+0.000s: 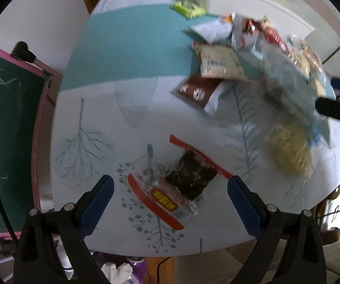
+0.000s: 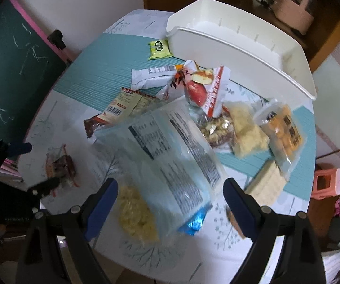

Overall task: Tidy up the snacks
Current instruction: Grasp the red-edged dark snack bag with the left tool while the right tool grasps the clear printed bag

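Note:
My left gripper [image 1: 171, 187] is open above a clear packet with red edges holding a dark snack [image 1: 181, 182], which lies between its fingers on the table. My right gripper [image 2: 170, 189] is open above a large clear bag of pale yellow snacks with a printed label [image 2: 167, 156]. The same bag shows blurred in the left wrist view [image 1: 290, 127]. Behind it lies a pile of several snack packets [image 2: 205, 94]. A white rectangular bin [image 2: 240, 45] stands at the table's far side. The left gripper shows at the left of the right wrist view [image 2: 37, 168].
A green snack packet [image 2: 159, 49] lies beside the bin on a teal mat [image 2: 108, 71]. A brown packet [image 1: 193, 91] lies mid-table. A pink-framed chalkboard [image 1: 6, 118] stands left of the table. A pink stool [image 2: 327, 181] stands to the right.

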### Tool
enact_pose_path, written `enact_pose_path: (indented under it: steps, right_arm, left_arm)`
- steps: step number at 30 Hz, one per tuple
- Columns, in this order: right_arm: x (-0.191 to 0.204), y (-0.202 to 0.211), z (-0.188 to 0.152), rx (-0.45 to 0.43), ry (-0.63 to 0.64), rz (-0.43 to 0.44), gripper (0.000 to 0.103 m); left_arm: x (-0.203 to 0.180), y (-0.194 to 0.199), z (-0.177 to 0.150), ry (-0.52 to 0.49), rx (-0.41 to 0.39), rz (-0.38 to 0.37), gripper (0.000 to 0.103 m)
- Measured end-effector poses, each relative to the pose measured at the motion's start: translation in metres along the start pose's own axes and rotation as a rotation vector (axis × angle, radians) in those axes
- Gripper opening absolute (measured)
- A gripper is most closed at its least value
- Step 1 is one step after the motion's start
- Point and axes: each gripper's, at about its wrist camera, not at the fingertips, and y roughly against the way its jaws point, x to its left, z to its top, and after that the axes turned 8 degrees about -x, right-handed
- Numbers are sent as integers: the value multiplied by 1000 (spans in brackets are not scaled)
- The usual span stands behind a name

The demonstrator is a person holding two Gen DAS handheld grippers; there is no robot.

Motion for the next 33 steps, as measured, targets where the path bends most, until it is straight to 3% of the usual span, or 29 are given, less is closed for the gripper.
enact_pose_path:
  steps: [10,12,16,18,19,20,21,22,26,33]
  right_arm:
    - [18,-41,11,18,75,-68,91]
    - [17,-44,13,9,68,-69,89]
    - [18,-48,15,1,65,-54,73]
    - [16,-50,15,1,54,-43,66]
    - [15,-49,14,-5,47,-37,58]
    - [14,-47,14,-16,43,-35,55]
    - [13,-46,14,-24,44,-30,51]
    - [12,-43,14,-34,38,-17,49]
    - [4,-35,11,-40,-1,22,45]
    - [-17,10,2,-120,-85,88,44]
  left_arm:
    - [1,-32,-1,-10,43,8,95]
    - [2,-34,-3,-7,54,0,87]
    - [-3,-33,-7,-29,44,-2,78]
    - [-11,-29,-6,-37,29,-4,65]
    - [-14,-26,-5,-41,20,-6,48]
    - [-16,-25,-3,-46,13,-9,39]
    - [-16,-25,-1,-41,19,-9,38]
    - [-16,-26,0,-30,19,-7,31]
    - [-8,-19,4,31,18,-22,22]
    - [-12,17,25,91,-63,-42,19]
